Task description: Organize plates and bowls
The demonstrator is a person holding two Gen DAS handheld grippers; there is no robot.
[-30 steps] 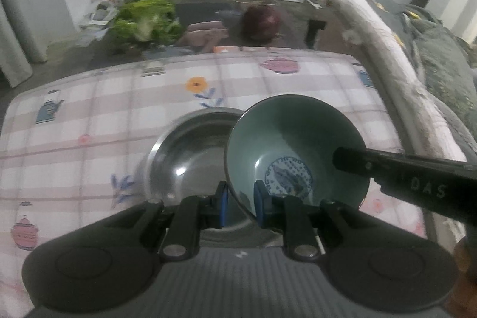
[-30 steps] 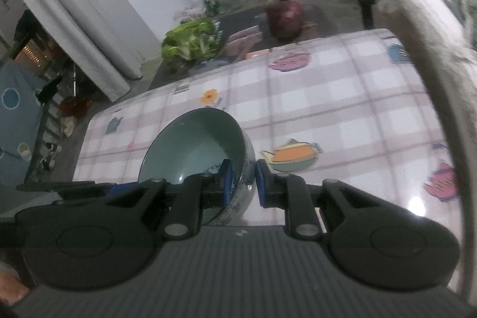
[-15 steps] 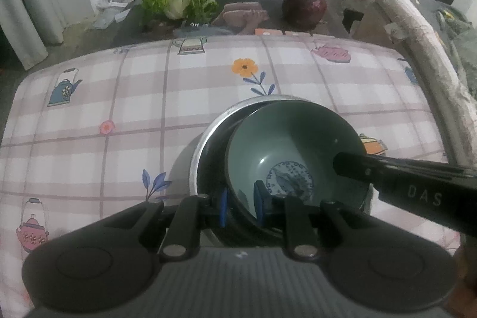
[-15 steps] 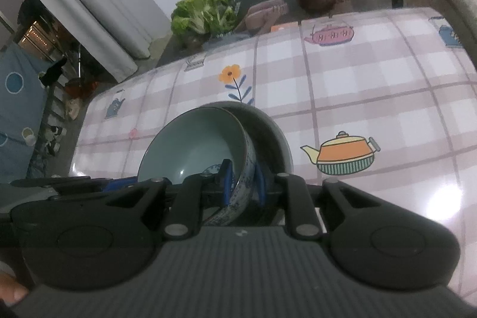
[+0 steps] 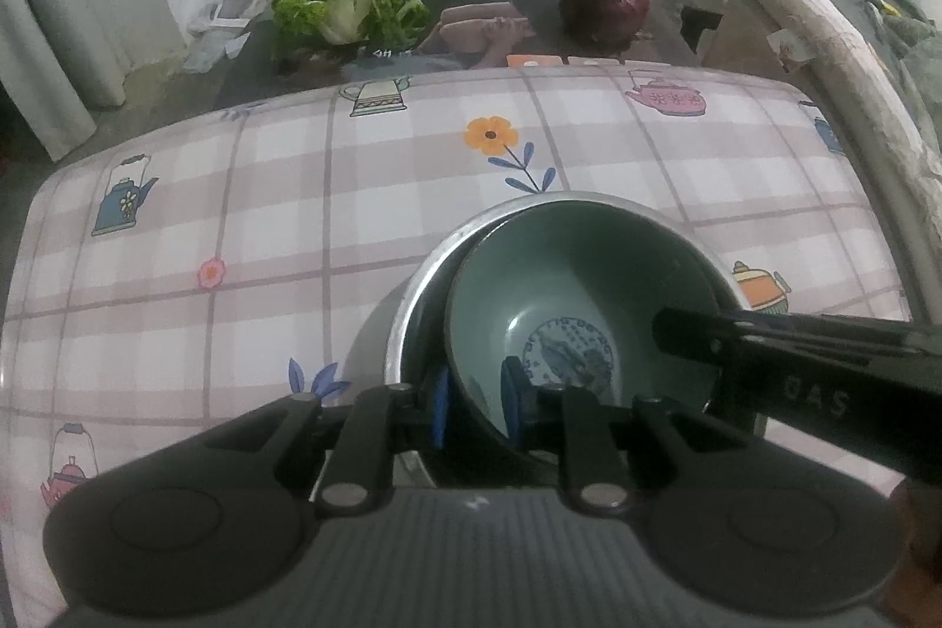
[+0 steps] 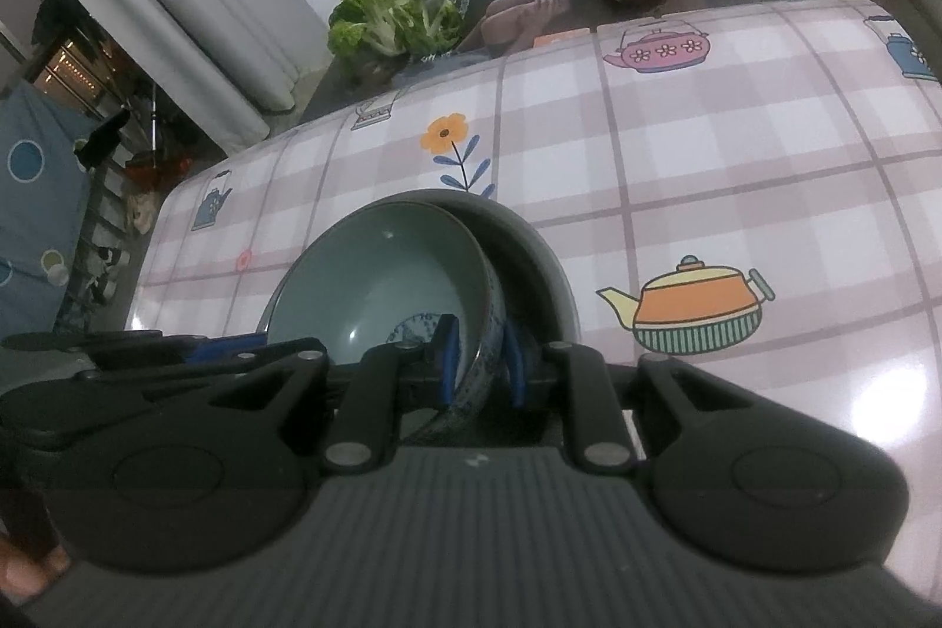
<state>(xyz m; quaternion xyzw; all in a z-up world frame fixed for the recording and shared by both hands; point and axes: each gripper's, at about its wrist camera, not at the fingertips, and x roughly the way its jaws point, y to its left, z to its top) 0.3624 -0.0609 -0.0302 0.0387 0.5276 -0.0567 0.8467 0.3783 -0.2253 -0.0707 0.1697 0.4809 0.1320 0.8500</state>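
From your left wrist view, your left gripper (image 5: 474, 401) pinches the near rim of a pale green ceramic bowl (image 5: 580, 286), one blue pad outside the wall and one inside. The bowl has a glossy, smooth interior and a blue round motif at its bottom. It sits inside a larger round stainless-steel bowl (image 5: 435, 263) on the table covered in a pink plaid teapot-print cloth (image 5: 235, 228). Your right gripper's black finger reaches in over the bowl's right rim.

From your right wrist view, your right gripper (image 6: 477, 354) clamps the same bowl's (image 6: 382, 275) right rim; the outer wall shows blue patterning. The green bowl leans toward the steel bowl's (image 6: 541, 257) left side.
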